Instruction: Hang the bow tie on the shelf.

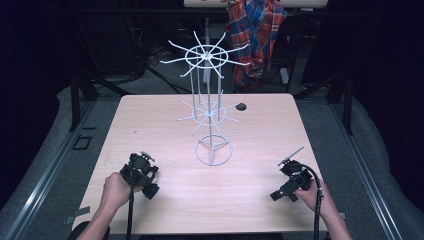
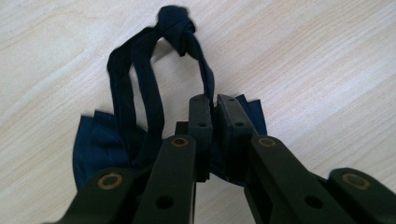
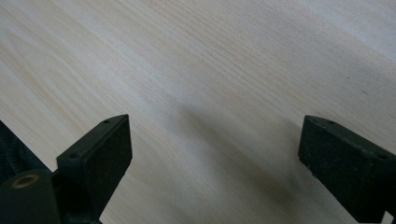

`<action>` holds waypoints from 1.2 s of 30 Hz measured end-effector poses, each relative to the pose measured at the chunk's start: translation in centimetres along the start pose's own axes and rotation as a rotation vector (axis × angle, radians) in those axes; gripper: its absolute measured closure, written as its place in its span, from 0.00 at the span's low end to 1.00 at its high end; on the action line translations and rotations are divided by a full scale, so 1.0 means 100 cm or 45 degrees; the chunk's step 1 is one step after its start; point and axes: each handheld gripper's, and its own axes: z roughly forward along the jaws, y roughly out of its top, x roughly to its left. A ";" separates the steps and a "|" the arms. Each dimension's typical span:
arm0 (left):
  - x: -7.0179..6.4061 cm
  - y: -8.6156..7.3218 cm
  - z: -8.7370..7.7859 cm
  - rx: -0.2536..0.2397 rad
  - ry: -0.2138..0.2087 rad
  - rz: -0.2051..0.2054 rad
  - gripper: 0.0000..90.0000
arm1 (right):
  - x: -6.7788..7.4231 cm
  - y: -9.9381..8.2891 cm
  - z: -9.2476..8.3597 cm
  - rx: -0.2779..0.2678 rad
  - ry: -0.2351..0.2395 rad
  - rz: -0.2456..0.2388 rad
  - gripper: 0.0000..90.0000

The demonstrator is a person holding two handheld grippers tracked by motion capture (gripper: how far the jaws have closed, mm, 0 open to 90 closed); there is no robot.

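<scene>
In the left gripper view a dark navy fabric piece with a knotted loop lies on the wooden table, and my left gripper is shut on one strand of it, just below the knot. In the high view that left gripper sits near the table's front left, held by a hand. My right gripper rests at the front right. The right gripper view shows my right gripper open wide, with bare wood between its pads.
A white wire two-tier display stand with radiating hooks rises from a ring base at mid-table. A small dark hole marks the table behind it. A plaid shirt hangs beyond the far edge.
</scene>
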 end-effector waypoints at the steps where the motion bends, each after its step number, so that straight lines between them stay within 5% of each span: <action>1: 0.000 0.000 0.000 0.000 0.000 0.000 0.96 | 0.000 0.000 0.000 0.000 0.000 0.000 0.10; 7: 0.002 -0.001 -0.008 -0.071 0.001 0.012 0.97 | 0.000 -0.002 0.001 -0.038 -0.004 0.028 0.10; 16: 0.000 -0.002 -0.022 -0.199 -0.011 0.020 0.97 | -0.003 -0.002 -0.001 -0.008 0.017 0.010 0.10; 36: 0.004 -0.007 -0.042 -0.369 -0.017 0.017 0.98 | -0.003 -0.002 -0.002 -0.017 0.013 0.026 0.10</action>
